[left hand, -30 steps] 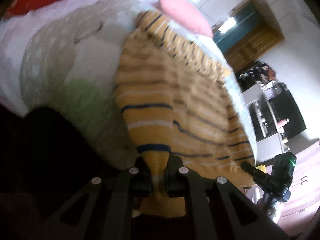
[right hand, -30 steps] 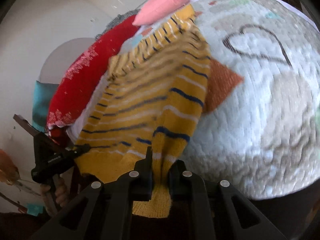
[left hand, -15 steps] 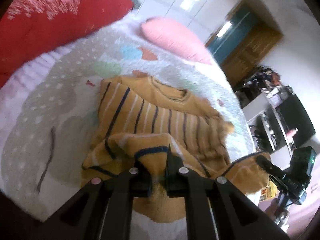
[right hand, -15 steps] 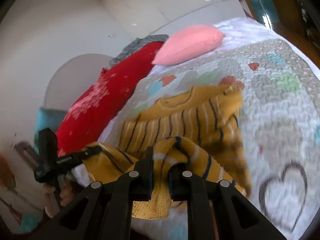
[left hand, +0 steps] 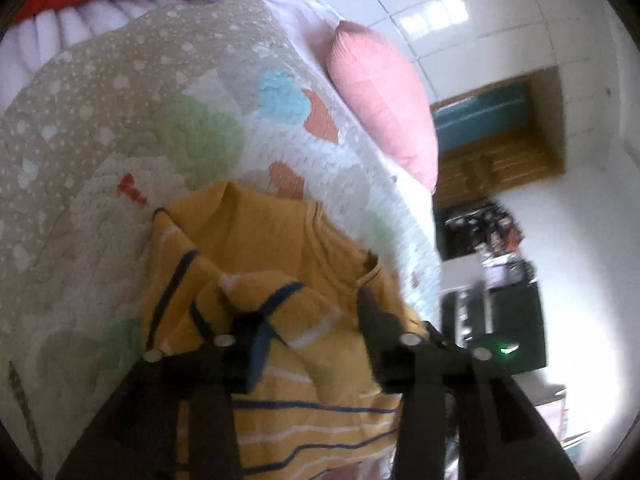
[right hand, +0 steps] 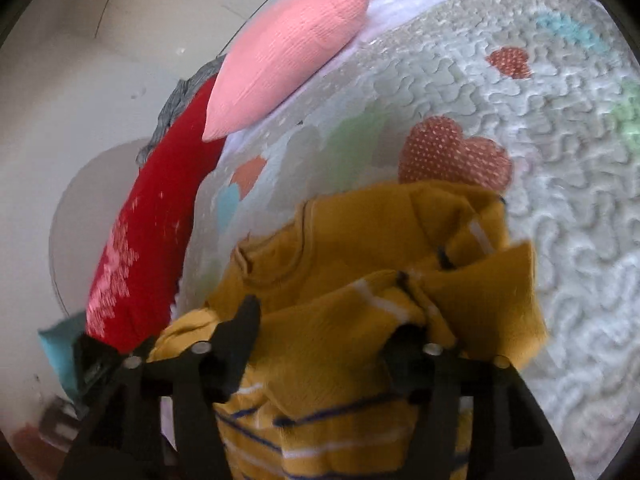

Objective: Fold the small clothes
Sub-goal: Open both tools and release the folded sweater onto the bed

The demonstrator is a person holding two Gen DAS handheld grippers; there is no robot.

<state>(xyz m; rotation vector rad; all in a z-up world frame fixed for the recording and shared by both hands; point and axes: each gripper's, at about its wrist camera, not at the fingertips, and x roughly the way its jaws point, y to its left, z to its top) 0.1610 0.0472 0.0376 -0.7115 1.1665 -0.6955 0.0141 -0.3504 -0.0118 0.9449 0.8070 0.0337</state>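
Note:
A small mustard-yellow sweater with navy and white stripes (left hand: 280,264) lies on the quilted bedspread (left hand: 120,120), its lower half folded up over the chest toward the neckline. My left gripper (left hand: 308,320) is open, its fingers spread over the folded hem. In the right wrist view the same sweater (right hand: 360,248) lies folded with a loose corner sticking up at the right. My right gripper (right hand: 332,332) is open too, its jaws wide apart above the cloth.
A pink pillow (left hand: 384,92) lies at the head of the bed, also in the right wrist view (right hand: 288,48). A red blanket (right hand: 152,240) runs along the bed's far side. A wooden door (left hand: 500,140) and dark furniture (left hand: 500,312) stand beyond the bed edge.
Both grippers carried the hem up over the sweater toward the neckline, then opened and let go. The hem now rests on the chest of the sweater.

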